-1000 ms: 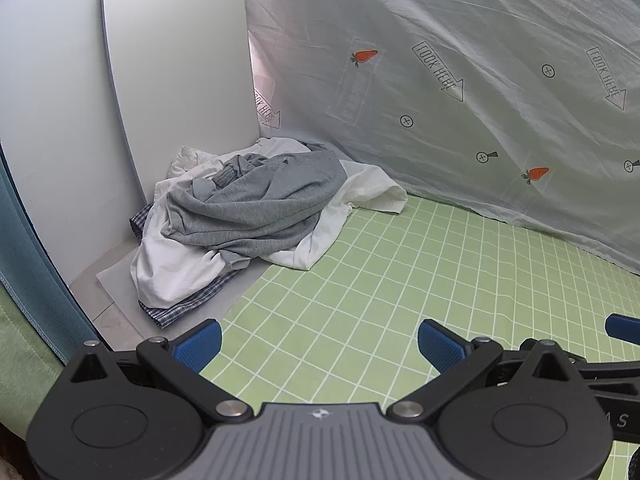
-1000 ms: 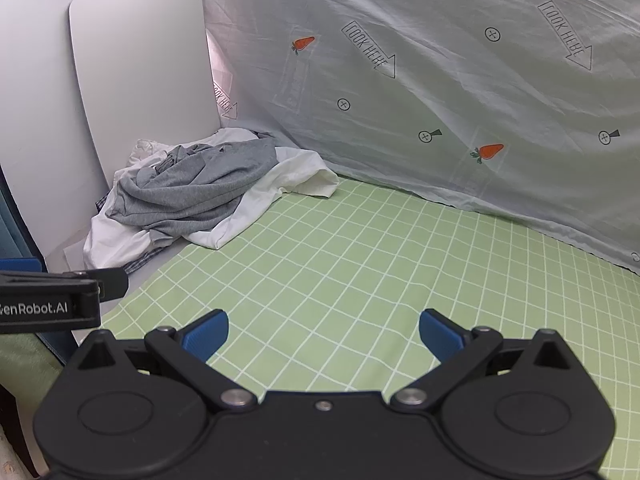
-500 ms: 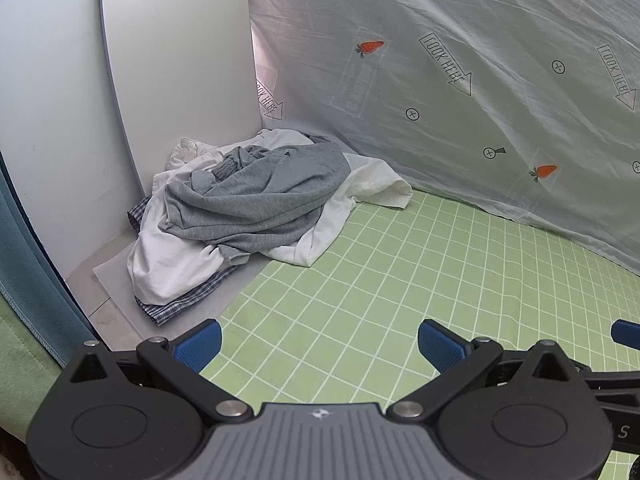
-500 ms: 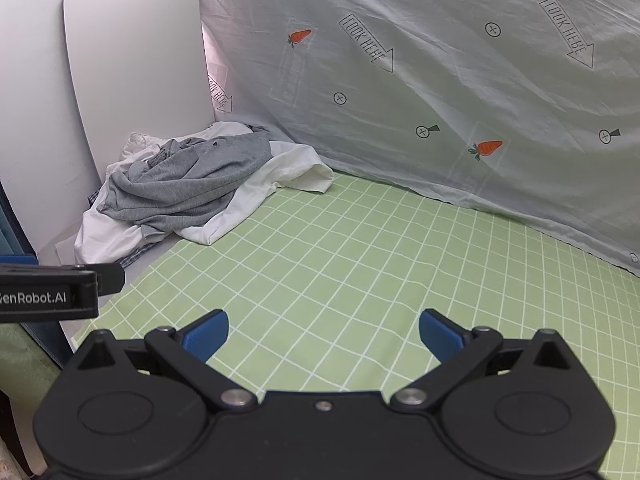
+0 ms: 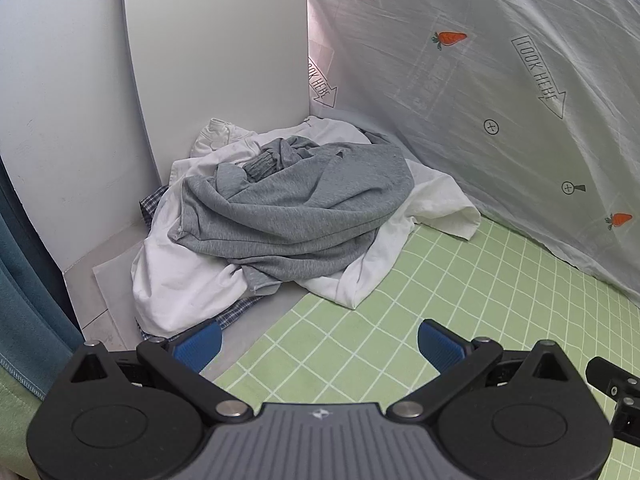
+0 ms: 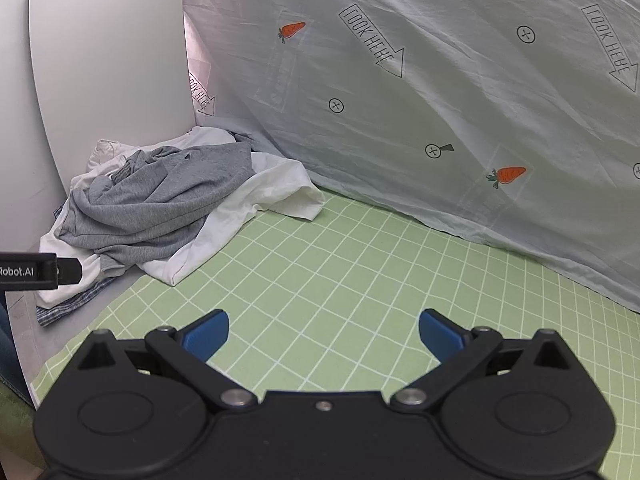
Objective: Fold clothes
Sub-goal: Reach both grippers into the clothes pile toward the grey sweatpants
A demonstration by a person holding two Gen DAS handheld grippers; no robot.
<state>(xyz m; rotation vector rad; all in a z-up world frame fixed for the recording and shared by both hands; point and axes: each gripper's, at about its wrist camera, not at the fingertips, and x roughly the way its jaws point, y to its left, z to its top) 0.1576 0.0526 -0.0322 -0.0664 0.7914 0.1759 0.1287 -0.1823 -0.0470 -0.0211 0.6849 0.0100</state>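
both your left tongs [image 5: 318, 342] and right tongs [image 6: 324, 330] gape empty; the grey sweatshirt [image 5: 304, 208] looks soft and floppy, so pinch its near hem.

Right gripper [image 6: 324, 334], black body w/ blue fingertip pads [image 6: 208, 332], sat wide open, holding nothing, over a light green mat w/ white grid lines [image 6: 340, 280]. Far left corner: crumpled grey knit sweatshirt [image 6: 160, 200] lay on top of a rumpled white shirt [image 6: 276, 192], w/ a bit of blue-checked fabric [image 6: 68, 306] sticking out underneath at the pile's near edge. Behind the pile, a white rounded-corner board [image 6: 108, 60] leaned upright. Pale sheet printed w/ carrots & "LOOK HERE" arrows [image 6: 440, 80] draped along the back. Black bar of the left gripper [image 6: 36, 271], lettered "Robot.AI", poked in at left edge, in front of the pile.
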